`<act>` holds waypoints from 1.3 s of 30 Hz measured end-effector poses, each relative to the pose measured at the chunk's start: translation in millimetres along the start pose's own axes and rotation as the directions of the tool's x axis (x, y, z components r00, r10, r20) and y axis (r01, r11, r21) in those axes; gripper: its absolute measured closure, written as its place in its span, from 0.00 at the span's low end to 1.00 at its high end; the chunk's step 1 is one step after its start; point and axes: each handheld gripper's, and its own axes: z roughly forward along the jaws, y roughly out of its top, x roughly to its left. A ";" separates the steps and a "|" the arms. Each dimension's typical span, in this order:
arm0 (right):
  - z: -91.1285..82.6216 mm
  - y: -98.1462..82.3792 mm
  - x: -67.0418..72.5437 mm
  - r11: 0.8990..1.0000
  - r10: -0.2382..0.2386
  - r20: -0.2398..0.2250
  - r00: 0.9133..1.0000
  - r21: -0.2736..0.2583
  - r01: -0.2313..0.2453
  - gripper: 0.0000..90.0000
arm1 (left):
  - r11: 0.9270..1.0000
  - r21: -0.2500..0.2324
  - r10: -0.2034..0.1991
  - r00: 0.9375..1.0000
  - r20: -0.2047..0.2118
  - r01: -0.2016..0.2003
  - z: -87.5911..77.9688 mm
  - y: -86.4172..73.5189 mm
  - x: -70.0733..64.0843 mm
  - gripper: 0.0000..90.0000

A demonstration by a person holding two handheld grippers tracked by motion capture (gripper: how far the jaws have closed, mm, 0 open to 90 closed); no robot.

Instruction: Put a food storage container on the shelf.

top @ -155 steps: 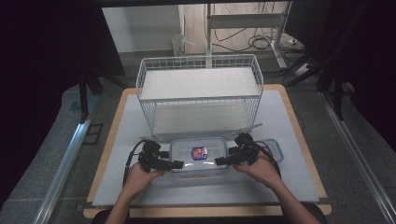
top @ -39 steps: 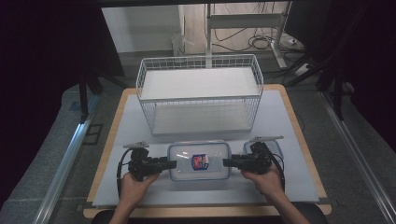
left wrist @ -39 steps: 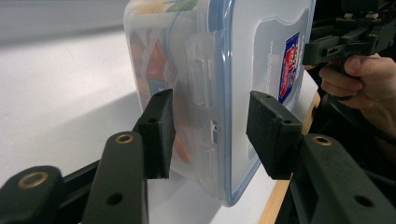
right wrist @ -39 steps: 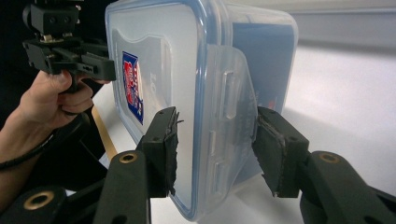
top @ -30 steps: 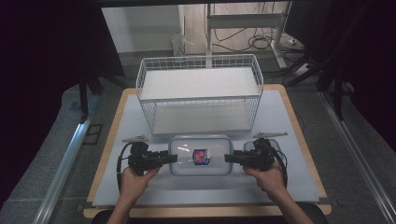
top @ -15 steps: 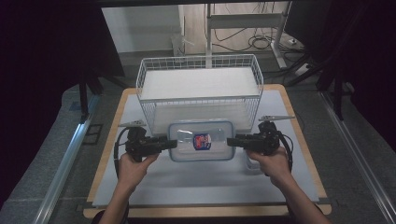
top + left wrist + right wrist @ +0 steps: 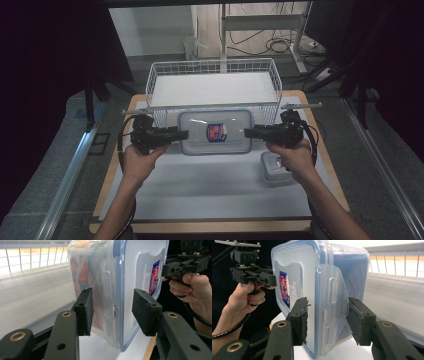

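Container: clear lidded food container [image 7: 215, 132], held above the bench [image 7: 210, 190], just before the wire basket [image 7: 215, 82].
Left tongs [image 7: 176, 135]: partly open, clamped on the container's left end.
Right tongs [image 7: 252, 133]: the same, clamped on its right end.
Risk: uneven lifting could tilt the container; its bottom could catch the basket's near rim.
Nearby: small container [image 7: 276, 167], near right.

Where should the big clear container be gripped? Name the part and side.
Grip the container at its short ends, over the latch flaps, left gripper and right gripper coming from opposite sides, jaws across lid and base: both faces are flat there.
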 end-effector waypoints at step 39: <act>17.2 107.8 -27.0 0.998 0.037 0.016 0.999 -0.046 -0.036 0.57 | 0.999 -0.035 -0.036 0.998 -0.044 0.035 2.2 109.3 30.8 0.57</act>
